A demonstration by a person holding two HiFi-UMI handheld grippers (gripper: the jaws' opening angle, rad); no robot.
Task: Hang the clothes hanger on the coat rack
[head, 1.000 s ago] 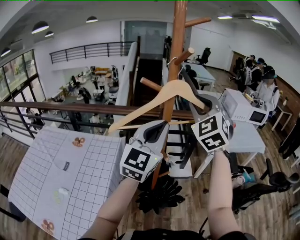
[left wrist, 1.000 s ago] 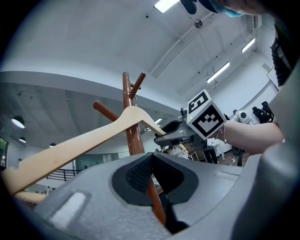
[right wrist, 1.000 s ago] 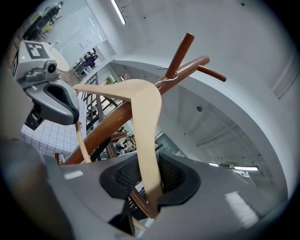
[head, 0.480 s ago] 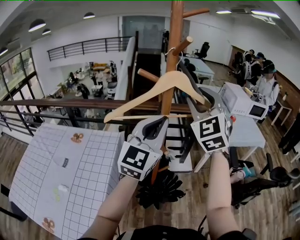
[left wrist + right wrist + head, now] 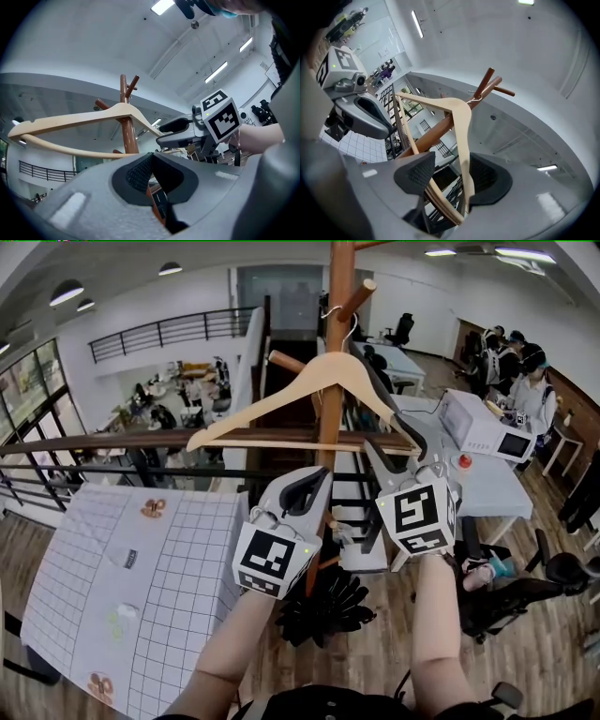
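Pale wooden clothes hanger (image 5: pixel 272 394) hangs on brown wooden coat rack (image 5: pixel 339 282); right gripper (image 5: pixel 451 173) is opening around its four-o'clock tip; left gripper (image 5: pixel 151 164) closed, empty.

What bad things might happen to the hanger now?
The pale wooden clothes hanger hangs on a slanted peg of the brown wooden coat rack, but one end sits between the opening jaws of the right tool. Pulling back crookedly might snag it and drag it off. The shut left tool is close beneath; a bump could set the hanger swinging.
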